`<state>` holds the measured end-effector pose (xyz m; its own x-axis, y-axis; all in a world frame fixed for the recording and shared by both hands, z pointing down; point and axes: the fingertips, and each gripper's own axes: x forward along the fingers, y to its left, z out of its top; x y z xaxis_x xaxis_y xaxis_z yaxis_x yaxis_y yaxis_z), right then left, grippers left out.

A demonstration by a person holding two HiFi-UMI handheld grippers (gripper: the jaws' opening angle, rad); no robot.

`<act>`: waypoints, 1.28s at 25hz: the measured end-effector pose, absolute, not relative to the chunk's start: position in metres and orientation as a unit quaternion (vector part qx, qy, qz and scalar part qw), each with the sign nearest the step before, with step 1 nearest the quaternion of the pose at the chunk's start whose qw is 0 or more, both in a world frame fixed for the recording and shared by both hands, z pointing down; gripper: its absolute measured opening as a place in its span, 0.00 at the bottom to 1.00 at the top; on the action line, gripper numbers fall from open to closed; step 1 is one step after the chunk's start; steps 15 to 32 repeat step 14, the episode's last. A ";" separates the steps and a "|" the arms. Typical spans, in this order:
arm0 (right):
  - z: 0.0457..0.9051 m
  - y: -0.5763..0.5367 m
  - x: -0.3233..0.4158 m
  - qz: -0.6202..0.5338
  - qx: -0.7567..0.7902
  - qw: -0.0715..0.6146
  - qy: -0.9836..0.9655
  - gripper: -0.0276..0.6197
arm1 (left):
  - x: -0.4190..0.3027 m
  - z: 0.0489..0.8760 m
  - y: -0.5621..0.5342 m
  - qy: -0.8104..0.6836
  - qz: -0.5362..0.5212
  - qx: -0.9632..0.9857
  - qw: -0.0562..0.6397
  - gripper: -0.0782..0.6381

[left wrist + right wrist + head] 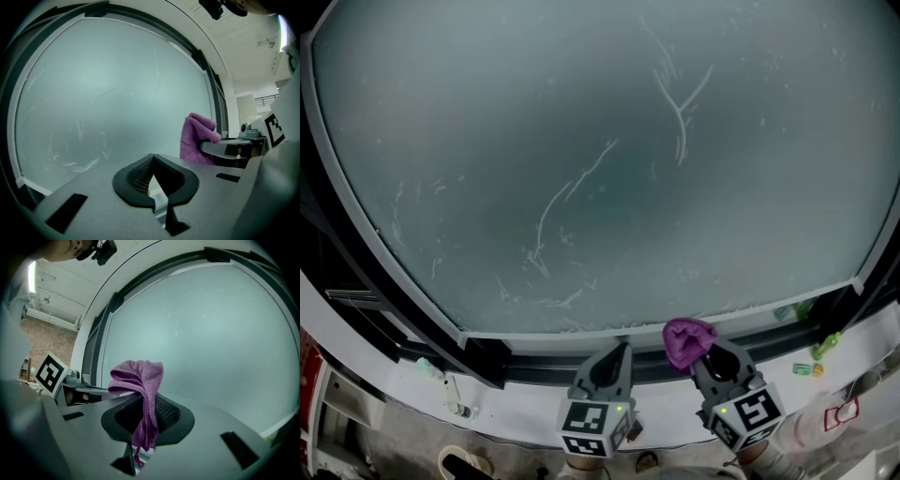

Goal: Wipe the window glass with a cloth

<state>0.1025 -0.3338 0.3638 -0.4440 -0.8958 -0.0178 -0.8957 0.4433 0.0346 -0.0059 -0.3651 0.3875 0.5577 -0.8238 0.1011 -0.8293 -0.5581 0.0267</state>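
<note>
Soft, even daylight comes through the frosted window glass (600, 169), which glows pale grey-green. In the head view it is darker at its middle and brighter toward its edges, and smears on it show as thin white streaks. Everything before the pane is backlit, so the window frame (483, 361) reads near black. All three views bend strongly at the rims, and both gripper views fade to black corners. The purple cloth (140, 380) keeps saturated colour and looks fairly sharp. A ceiling light strip (32, 275) flares white

Purple cloth (140, 394) (bunched) between right gripper (143, 425) fingers
</note>
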 end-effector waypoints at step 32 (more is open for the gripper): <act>0.363 -0.331 0.102 -0.024 0.529 0.008 -0.848 0.12 | -0.001 0.390 -0.363 -0.457 0.042 0.888 0.037 0.11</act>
